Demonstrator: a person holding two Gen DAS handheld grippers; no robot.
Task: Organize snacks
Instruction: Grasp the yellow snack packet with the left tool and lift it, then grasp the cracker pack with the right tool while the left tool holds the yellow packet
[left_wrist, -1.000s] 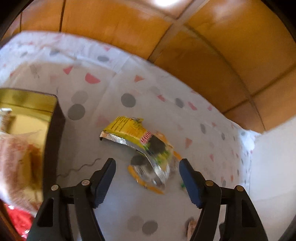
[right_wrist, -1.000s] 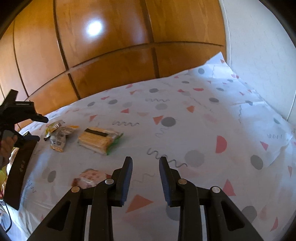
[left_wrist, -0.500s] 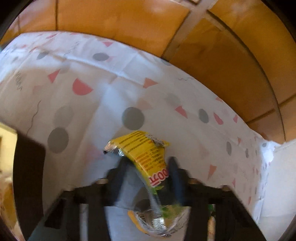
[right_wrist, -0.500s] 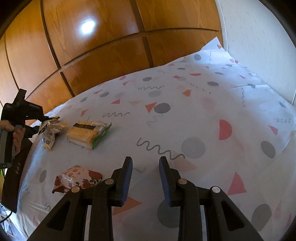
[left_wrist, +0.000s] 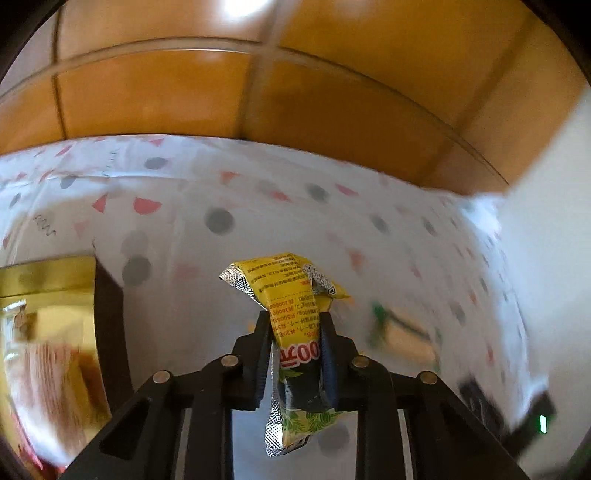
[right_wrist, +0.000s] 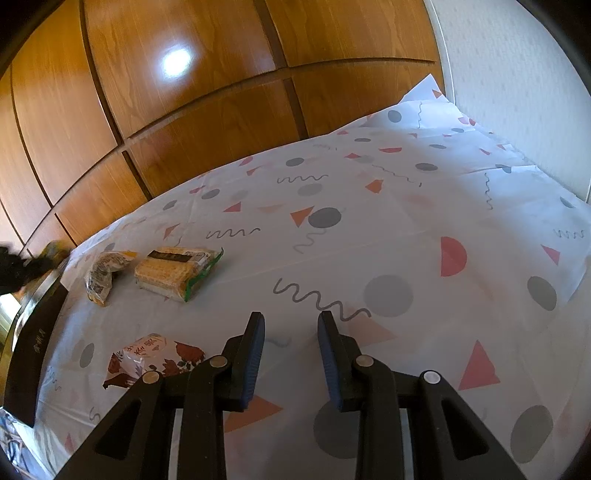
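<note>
The wall panels (right_wrist: 207, 122) are varnished wood, glossy enough to throw back a bright spot of light. Over the table lies a thin printed cloth (right_wrist: 424, 229) — matt, creased along its folds. The yellow packet (left_wrist: 291, 306) is shiny plastic film with crimped silvery foil edges. The cracker pack (right_wrist: 173, 271) wears clear glossy wrap, and so does the red-brown packet (right_wrist: 147, 360). The box (left_wrist: 48, 277) looks like gold-toned metal — smooth and reflective. The right gripper (right_wrist: 290, 360) is matt black plastic with ribbed blue pads.
</note>
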